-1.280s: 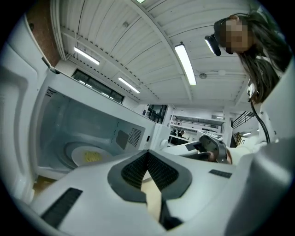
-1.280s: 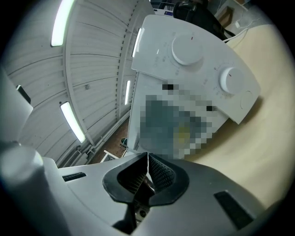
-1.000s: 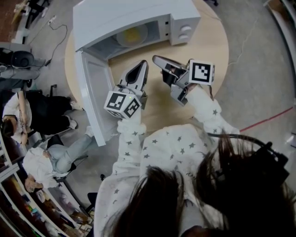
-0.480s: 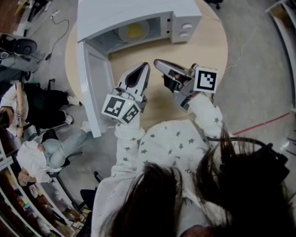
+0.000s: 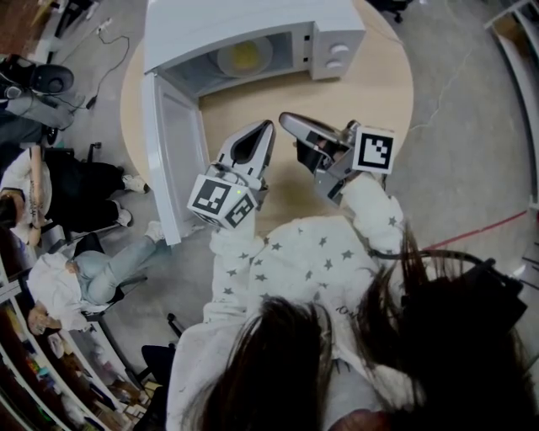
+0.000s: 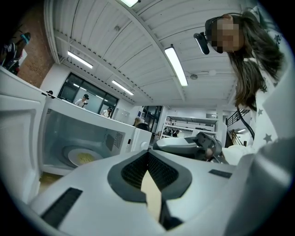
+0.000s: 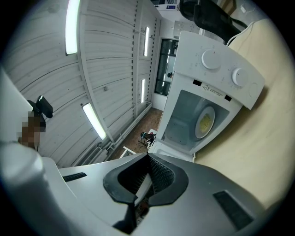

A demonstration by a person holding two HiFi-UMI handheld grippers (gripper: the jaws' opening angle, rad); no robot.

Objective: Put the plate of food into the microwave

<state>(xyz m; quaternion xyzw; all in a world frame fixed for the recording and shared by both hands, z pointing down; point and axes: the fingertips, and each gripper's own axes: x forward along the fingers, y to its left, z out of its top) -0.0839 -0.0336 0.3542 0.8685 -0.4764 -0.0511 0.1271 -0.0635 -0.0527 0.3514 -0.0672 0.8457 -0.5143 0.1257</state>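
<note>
The microwave (image 5: 244,25) mouth is open, plate (image 5: 242,57) covering its floor. Its swung-out door (image 5: 173,160) blocks the left edge of the tabletop (image 5: 379,93); right side bare.

- We find no word, brand name or number that we can read in any of the views.
- On the microwave (image 7: 216,69), a narrow sticker (image 7: 215,90) sits between the knobs (image 7: 211,59) and the open cavity. It bears a small symbol and a line of print, too fine for us to read.
- The left cube (image 5: 221,199) on the left hand-held gripper (image 5: 268,126) and the right cube (image 5: 374,150) on the right hand-held gripper (image 5: 285,119) carry black-and-white square markers. We see only block patterns there, no letters or digits.
</note>
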